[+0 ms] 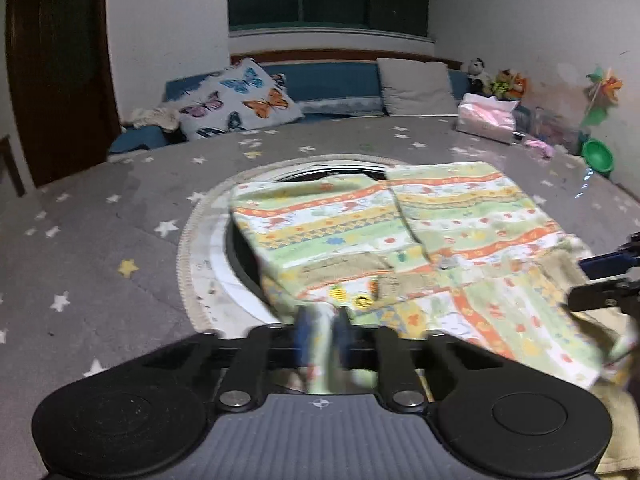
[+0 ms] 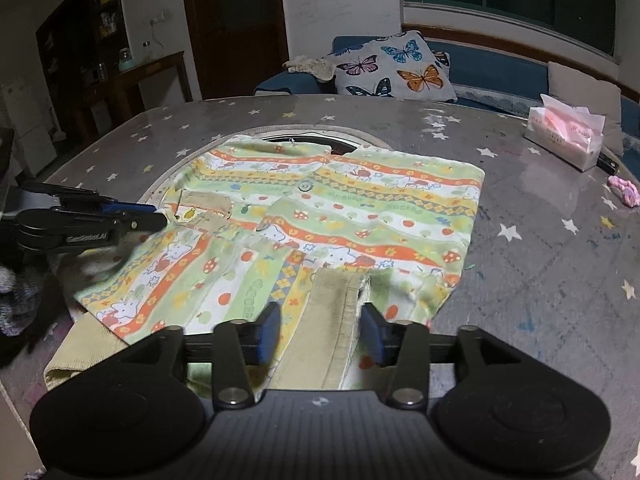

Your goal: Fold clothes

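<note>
A child's green, orange and yellow striped shirt (image 2: 360, 208) lies spread on the grey star-patterned table (image 2: 540, 260), partly over a round inset in the tabletop. In the left wrist view the shirt (image 1: 460, 232) fills the middle and right. My left gripper (image 1: 322, 334) is shut on a fold of the shirt's edge, cloth pinched between its blue pads. It also shows in the right wrist view (image 2: 160, 216) at the shirt's left side. My right gripper (image 2: 322, 330) is open, its fingers either side of the shirt's beige hem band (image 2: 332, 320).
A pink tissue pack (image 2: 564, 140) and a small pink item (image 2: 624, 192) lie at the table's right. A butterfly cushion (image 2: 396, 68) and a sofa sit behind the table. Toys and a green bowl (image 1: 598, 156) stand at the far right.
</note>
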{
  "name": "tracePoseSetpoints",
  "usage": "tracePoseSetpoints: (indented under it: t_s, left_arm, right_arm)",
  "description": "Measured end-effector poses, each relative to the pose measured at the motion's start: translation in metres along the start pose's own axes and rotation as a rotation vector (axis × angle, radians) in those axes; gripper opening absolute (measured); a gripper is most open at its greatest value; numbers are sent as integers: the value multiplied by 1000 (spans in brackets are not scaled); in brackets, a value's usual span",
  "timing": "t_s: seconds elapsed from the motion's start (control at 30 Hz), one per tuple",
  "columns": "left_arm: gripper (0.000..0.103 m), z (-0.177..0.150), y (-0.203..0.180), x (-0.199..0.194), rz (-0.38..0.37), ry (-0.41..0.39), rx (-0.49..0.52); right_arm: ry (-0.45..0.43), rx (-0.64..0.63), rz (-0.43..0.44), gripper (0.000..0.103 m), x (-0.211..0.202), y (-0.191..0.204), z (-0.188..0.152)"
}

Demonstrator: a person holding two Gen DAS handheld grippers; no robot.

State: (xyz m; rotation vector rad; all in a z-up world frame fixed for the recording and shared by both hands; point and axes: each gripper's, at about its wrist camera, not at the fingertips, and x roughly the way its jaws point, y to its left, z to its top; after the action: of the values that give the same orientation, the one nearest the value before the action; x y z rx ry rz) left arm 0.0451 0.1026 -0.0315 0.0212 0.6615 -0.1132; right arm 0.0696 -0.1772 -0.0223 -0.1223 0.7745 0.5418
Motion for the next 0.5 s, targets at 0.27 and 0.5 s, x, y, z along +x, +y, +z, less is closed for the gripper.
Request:
tracePoseSetpoints:
  t_s: [0.27,0.5]
  left_arm:
    - [5,-7,34,-14,-24,-39,-202]
    - [10,-4,33,-21,56,-26,-174]
  right_arm:
    - [3,18,11,53,-1,-4,-6]
    - [-33,-10,14,48,-8,3,1]
